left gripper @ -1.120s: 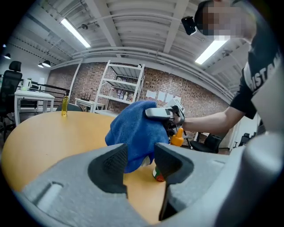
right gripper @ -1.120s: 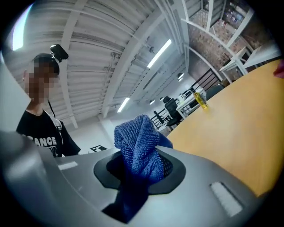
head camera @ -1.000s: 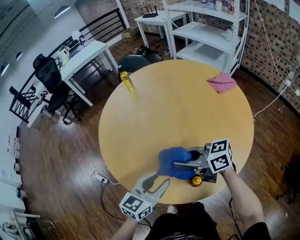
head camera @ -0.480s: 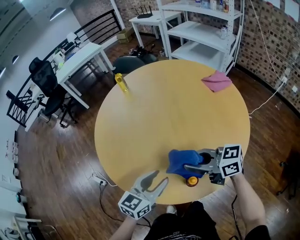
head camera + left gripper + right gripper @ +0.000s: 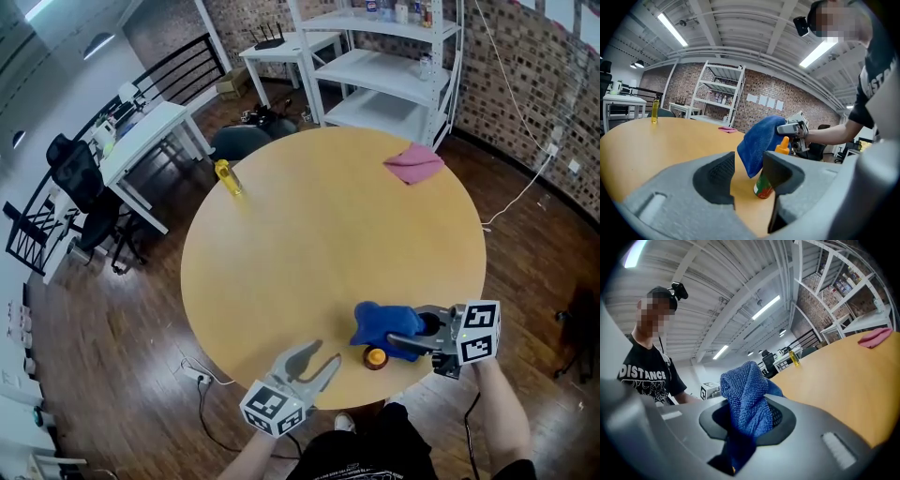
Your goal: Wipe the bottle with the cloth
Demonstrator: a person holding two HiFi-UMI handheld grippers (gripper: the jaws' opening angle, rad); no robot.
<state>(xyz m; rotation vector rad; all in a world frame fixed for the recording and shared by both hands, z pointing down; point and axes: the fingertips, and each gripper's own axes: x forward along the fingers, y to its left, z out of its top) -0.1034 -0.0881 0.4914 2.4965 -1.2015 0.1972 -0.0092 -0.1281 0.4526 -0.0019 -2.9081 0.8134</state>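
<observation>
A small bottle with an orange cap (image 5: 376, 357) (image 5: 783, 144) stands upright near the table's front edge. My right gripper (image 5: 392, 339) is shut on a blue cloth (image 5: 382, 323) (image 5: 758, 143) (image 5: 746, 401), which hangs against the bottle's far side and partly hides its top. My left gripper (image 5: 315, 360) (image 5: 747, 180) is open with nothing between its fingers, a little to the left of the bottle and apart from it. In the left gripper view the bottle's red and green label (image 5: 763, 187) shows between the jaws.
The round wooden table (image 5: 319, 234) carries a pink cloth (image 5: 412, 164) at the far right and a yellow bottle (image 5: 226, 176) at the far left edge. White shelves (image 5: 394, 66) and desks (image 5: 141, 136) stand beyond it.
My right gripper has carried the blue cloth to the right and slightly nearer, beside the bottle. The left gripper has stayed near the front edge, open.
</observation>
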